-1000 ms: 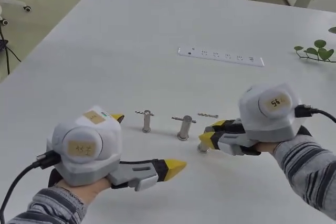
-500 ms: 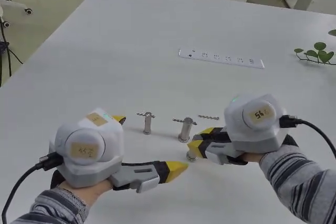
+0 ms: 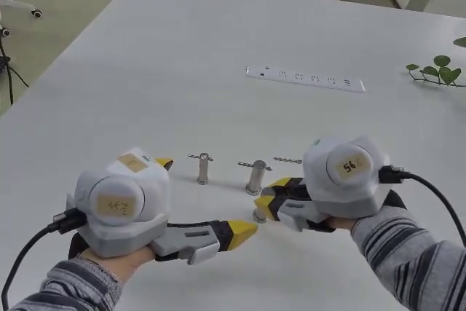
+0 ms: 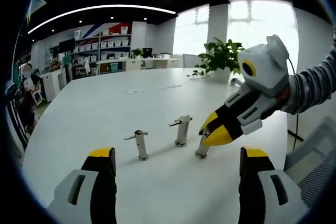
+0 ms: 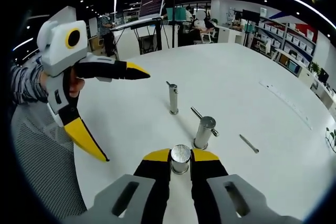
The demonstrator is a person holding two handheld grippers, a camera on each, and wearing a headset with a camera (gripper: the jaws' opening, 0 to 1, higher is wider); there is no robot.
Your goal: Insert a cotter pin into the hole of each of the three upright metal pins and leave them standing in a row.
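Cotter pin point(image 3: 287, 159) number three lies loose and flat on the counter point(image 3: 218, 49), just beyond the right gripper point(image 3: 266, 194) and near the middle pin point(image 3: 255, 178). Left pin point(image 3: 203, 169) and middle pin both stand upright on the counter, well apart from each other, and each has one of the fitted cotter pins point(image 3: 194, 156) sticking out sideways through the hole near its top. Third pin point(image 5: 180, 158) has no cotter pin in it. I have the right gripper clenched on it, one jaw on each side of the shaft just under the round head, and the pin is upright. In the head view its foot point(image 3: 260, 216) shows below the jaws at about counter level; I can't tell if it touches. It sits closer to me than the middle pin and just beside it, off the line of the other two. Left gripper point(image 3: 205, 196) is released, jaws spread wide, holding nothing, hovering to the left of the pins and pointing across toward the right gripper. Further back on the counter I see a white power strip point(image 3: 304, 78) and a small plant point(image 3: 437, 71) at the right edge
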